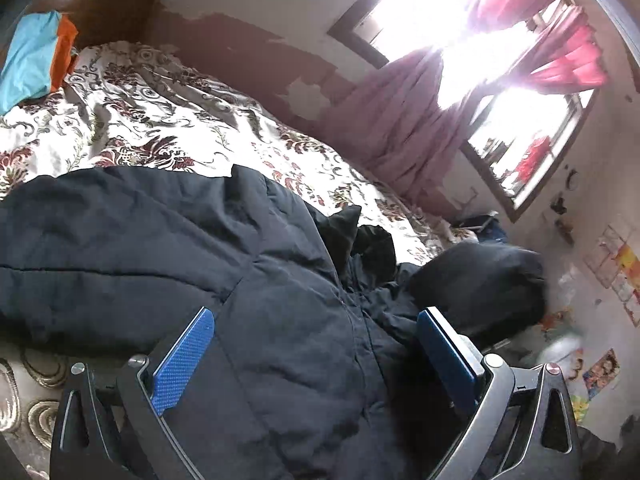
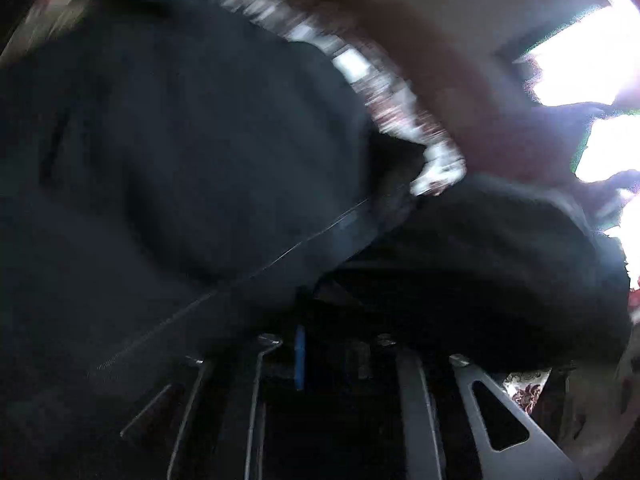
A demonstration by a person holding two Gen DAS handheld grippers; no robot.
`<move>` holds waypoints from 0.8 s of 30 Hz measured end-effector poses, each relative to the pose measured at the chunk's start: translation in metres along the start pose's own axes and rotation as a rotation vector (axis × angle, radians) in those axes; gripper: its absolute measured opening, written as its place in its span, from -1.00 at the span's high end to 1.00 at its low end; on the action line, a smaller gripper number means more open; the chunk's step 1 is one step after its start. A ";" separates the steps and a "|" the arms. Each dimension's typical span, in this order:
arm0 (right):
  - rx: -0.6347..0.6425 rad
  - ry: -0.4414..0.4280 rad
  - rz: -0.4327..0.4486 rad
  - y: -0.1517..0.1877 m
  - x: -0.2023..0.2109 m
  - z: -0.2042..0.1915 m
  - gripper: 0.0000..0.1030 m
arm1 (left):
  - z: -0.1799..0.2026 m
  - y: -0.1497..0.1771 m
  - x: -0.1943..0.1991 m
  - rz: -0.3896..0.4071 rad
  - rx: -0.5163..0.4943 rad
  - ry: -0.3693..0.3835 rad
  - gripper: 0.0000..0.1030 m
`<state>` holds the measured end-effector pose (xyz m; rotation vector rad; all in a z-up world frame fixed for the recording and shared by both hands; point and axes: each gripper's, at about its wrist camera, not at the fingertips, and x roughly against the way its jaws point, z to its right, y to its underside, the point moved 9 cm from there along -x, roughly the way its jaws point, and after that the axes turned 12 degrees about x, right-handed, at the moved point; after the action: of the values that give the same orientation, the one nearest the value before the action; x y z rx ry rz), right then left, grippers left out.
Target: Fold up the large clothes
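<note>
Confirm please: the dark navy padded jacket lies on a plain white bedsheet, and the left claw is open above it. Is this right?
Not quite. The bedsheet is not plain: the left wrist view shows a maroon floral print on white. The dark navy padded jacket does lie on it, with the left claw open.

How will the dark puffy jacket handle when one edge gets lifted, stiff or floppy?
Probably floppy: the dark jacket lies crumpled in soft folds on the floral bedspread. Its quilted bulk suggests it is light but springy, so folds may puff open. The smooth shell may slip between fingers.

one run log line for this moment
stage: folding | dark jacket on floral bedspread | left hand-held gripper open above it | right hand-held gripper blurred, fabric-covered
</note>
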<state>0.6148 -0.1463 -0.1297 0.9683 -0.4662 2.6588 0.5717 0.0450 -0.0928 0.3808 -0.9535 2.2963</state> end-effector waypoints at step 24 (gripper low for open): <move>-0.434 -0.002 0.258 0.088 0.114 -0.040 -0.20 | -0.014 0.023 -0.057 -0.013 0.005 -0.274 0.79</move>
<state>0.4760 -0.1950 -0.1022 0.8194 -1.1797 2.5976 0.6003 0.0180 -0.1421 0.7163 -1.0726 2.2728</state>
